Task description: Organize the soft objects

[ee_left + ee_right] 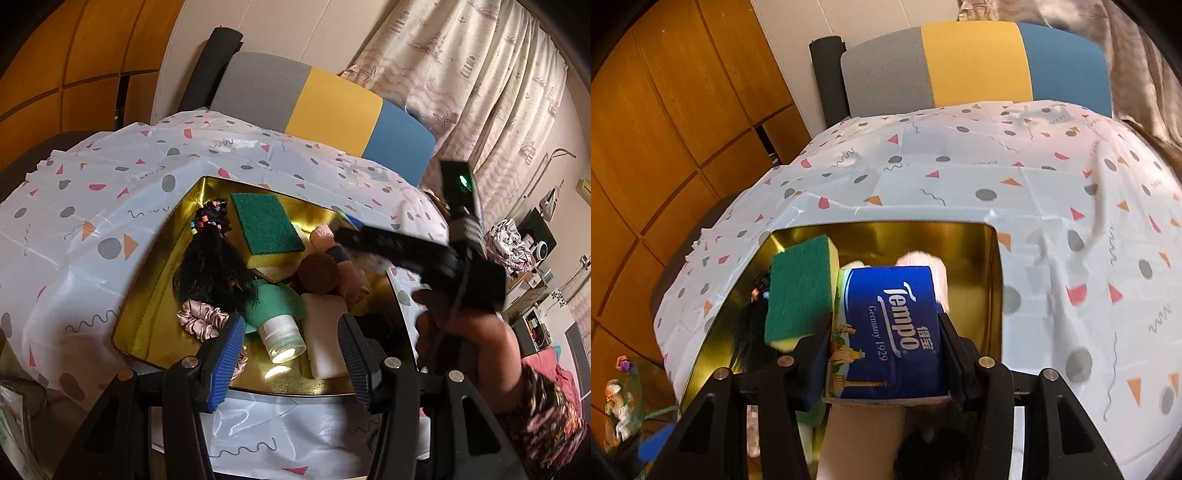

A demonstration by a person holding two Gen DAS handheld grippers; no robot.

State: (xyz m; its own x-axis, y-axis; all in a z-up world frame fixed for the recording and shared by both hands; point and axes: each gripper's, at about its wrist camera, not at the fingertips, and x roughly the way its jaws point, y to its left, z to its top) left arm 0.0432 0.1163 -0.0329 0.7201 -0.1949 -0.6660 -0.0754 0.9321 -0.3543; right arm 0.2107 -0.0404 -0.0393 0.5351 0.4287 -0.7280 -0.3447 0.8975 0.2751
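While our right gripper point(884, 354) is blocking much of the gold tray point(923, 232), we are clamping the blue tissue pack point(890, 325) between its pads above the tray's pile. Our right hand point(465, 328) is blurring past, hiding the tray's right side. The green sponge point(266, 225), black wig point(214, 266) and green bottle point(275, 314) are lying inside. Our left gripper point(291, 354) is hovering half-open, holding nothing.

A gold tray point(147, 332) at the frame's centre holds a green-topped sponge point(267, 225), black hair point(212, 273), a green bottle point(275, 314) and a white block point(327, 332). The left gripper point(291, 363) stands open, empty, at the bottom.
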